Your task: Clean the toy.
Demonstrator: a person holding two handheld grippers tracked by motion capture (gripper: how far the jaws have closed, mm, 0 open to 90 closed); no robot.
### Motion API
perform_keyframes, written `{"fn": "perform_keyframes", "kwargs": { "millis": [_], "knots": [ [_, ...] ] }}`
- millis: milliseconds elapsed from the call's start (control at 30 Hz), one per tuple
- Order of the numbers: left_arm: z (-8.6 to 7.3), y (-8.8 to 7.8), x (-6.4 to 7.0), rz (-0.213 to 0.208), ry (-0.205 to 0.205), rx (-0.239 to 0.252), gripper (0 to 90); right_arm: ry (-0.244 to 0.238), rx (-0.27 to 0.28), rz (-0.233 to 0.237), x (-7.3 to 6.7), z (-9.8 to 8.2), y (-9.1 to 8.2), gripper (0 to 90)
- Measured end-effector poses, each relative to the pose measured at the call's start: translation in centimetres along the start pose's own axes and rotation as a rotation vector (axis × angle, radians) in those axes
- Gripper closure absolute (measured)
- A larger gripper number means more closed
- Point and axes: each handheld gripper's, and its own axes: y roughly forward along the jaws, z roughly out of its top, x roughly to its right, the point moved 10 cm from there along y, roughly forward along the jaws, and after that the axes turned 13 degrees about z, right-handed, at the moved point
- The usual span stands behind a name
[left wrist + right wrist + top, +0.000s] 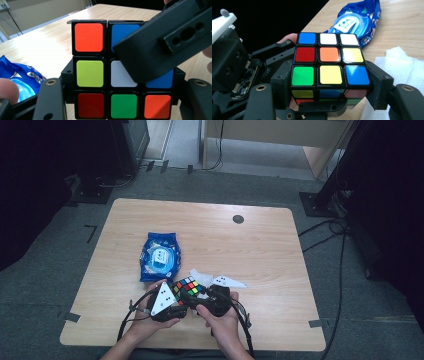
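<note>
A scrambled Rubik's cube (188, 286) is held just above the wooden table (260, 250) near its front edge, between both grippers. My left gripper (181, 296) comes in from the left and its pads press the cube (90, 73) on both sides. From the right, my right gripper (198, 293) has its jaws against the left and right faces of the cube (329, 55). In the left gripper view the black body of the right gripper (170, 42) hides the cube's upper right. The left gripper's body (232, 62) shows at the left of the right gripper view.
A blue snack packet (159, 256) lies on the table just beyond the cube, to the left. A crumpled white tissue (200, 274) lies behind the cube. There is a dark round hole (238, 219) near the table's far edge. Cables trail from both grippers toward the front.
</note>
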Motion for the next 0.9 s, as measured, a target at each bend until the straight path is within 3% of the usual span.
{"fn": "perform_keyframes", "kwargs": {
  "millis": [100,200,367,567,667,767,833,900],
  "knots": [
    [-0.1,0.1,-0.1,0.011,-0.021,-0.012,31.0,-0.003,0.050,-0.019,0.1,0.8,-0.7,34.8],
    [0.2,-0.2,-0.1,0.005,-0.022,0.013,30.1,0.022,0.079,-0.025,0.5,1.3,-1.2,34.8],
    [0.4,-0.4,0.1,-0.006,-0.027,0.037,33.6,0.065,0.071,-0.011,0.9,0.7,-0.9,34.7],
    [0.1,-0.3,-0.8,-0.028,-0.051,0.006,34.5,0.049,0.054,0.026,1.1,0.9,-0.9,33.6],
    [-0.2,-0.3,-2.0,-0.021,-0.087,-0.013,34.5,0.019,0.083,0.070,1.0,1.7,-1.8,34.4],
    [-0.2,-0.4,-3.7,-0.014,-0.157,-0.019,34.5,-0.031,0.118,0.092,1.2,2.6,-3.2,40.7],
    [0.0,-0.7,-4.5,-0.028,-0.203,-0.021,34.5,-0.096,0.113,0.065,2.1,2.7,-3.8,48.3],
    [0.4,-0.9,-4.9,-0.041,-0.234,-0.013,34.5,-0.150,0.064,0.002,3.3,1.8,-3.7,54.9]
  ]
}}
